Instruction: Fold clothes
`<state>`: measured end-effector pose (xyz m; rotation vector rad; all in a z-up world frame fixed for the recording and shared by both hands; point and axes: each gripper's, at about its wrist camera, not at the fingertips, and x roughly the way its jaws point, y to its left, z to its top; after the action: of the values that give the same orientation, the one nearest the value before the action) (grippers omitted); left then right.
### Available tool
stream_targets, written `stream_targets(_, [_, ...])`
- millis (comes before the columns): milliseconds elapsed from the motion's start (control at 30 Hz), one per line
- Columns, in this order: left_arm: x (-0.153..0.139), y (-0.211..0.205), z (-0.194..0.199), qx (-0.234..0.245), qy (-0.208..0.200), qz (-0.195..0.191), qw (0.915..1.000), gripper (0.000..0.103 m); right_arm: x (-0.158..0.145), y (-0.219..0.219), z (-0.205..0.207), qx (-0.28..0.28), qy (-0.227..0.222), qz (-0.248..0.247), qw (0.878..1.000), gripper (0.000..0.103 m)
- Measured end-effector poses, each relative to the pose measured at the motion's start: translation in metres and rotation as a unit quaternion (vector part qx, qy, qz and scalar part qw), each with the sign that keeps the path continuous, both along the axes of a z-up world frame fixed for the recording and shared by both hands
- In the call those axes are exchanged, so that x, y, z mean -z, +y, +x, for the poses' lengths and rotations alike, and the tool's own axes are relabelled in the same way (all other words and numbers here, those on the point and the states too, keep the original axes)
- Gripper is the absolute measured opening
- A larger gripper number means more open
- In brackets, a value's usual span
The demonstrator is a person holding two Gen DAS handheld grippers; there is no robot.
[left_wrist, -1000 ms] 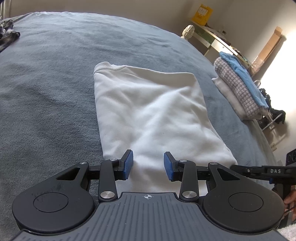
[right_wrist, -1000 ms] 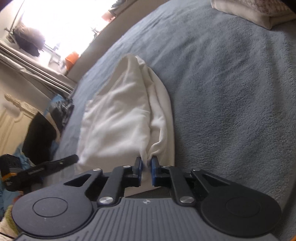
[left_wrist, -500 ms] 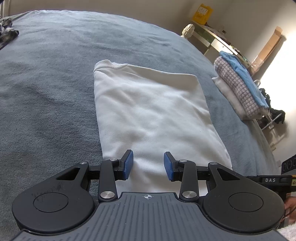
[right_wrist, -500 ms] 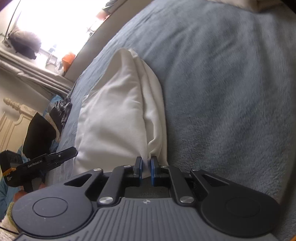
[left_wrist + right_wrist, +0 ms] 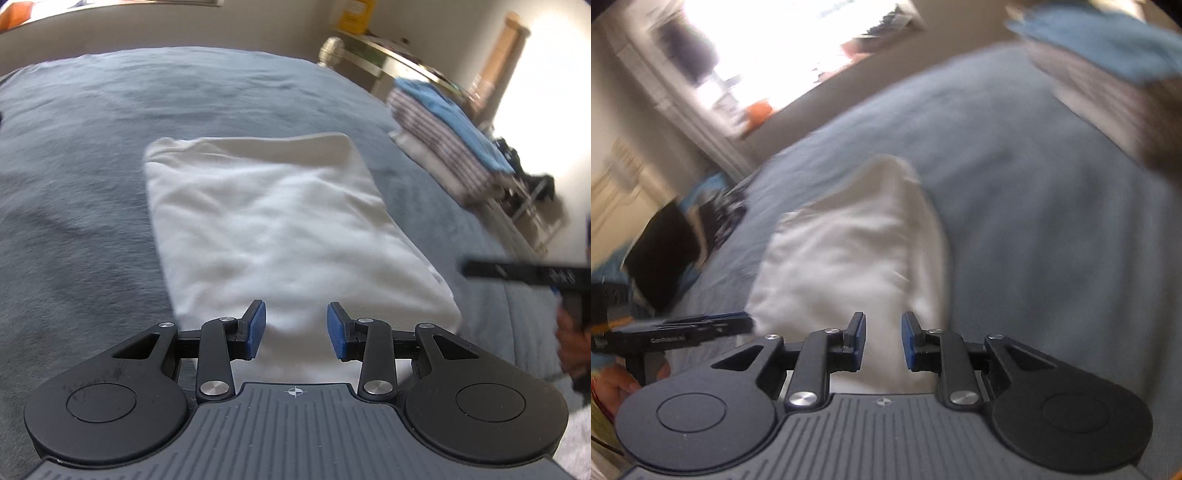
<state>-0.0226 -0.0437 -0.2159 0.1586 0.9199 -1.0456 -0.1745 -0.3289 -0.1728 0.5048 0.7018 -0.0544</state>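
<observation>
A folded white garment [image 5: 273, 225] lies flat on the grey-blue bed cover [image 5: 74, 155]. My left gripper [image 5: 295, 330] hovers over its near edge, open, with nothing pinched between the blue pads. In the right wrist view the same white garment [image 5: 842, 258] lies below my right gripper [image 5: 883, 341], whose jaws are opening; the pads stand apart and free of the cloth. The right gripper's black body [image 5: 528, 275] shows at the right edge of the left wrist view, and the left gripper [image 5: 676, 332] at the left edge of the right wrist view.
A stack of folded clothes [image 5: 447, 136] with a blue piece on top sits at the bed's far right. Dark clothing [image 5: 668, 254] lies at the bed's left side in the right wrist view. A bright window [image 5: 775, 44] and a shelf [image 5: 388, 62] stand beyond the bed.
My right gripper let go of the white garment's edge, opened, rose and rolled. The garment's right side settled flat. The left gripper stayed open and rolled slightly.
</observation>
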Motion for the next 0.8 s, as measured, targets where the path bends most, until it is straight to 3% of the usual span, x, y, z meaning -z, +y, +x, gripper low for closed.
stream_targets(133, [0.003,-0.006,-0.015,0.031,-0.012,0.008,0.9994,0.036,0.009,0.031,0.039,-0.078,-0.009,-0.059,0.995,0.022])
stream_targets(233, [0.013,-0.009,-0.020,0.041,0.008,0.019,0.9989,0.036,0.031,0.037,0.053,-0.100,0.032,-0.105,0.989,0.017])
stream_targets(300, [0.019,-0.010,-0.023,0.049,0.018,0.022,0.9984,0.036,0.039,0.029,0.048,-0.091,0.040,-0.114,0.989,0.008])
stream_targets(367, [0.023,-0.011,-0.025,0.057,0.028,0.024,0.9977,0.036,0.031,0.020,0.042,-0.075,0.041,-0.100,0.991,0.007])
stream_targets(500, [0.029,-0.014,-0.026,0.065,0.039,0.021,0.9970,0.036,0.010,0.017,0.046,-0.062,0.021,-0.124,0.990,0.010])
stream_targets(667, [0.032,-0.014,-0.024,0.060,0.055,0.013,0.9966,0.036,0.011,0.012,0.087,-0.091,-0.020,-0.112,0.989,0.010])
stream_targets(800, [0.032,-0.012,-0.024,0.059,0.062,0.011,0.9963,0.036,0.036,-0.029,0.122,-0.023,0.002,-0.099,0.995,0.009])
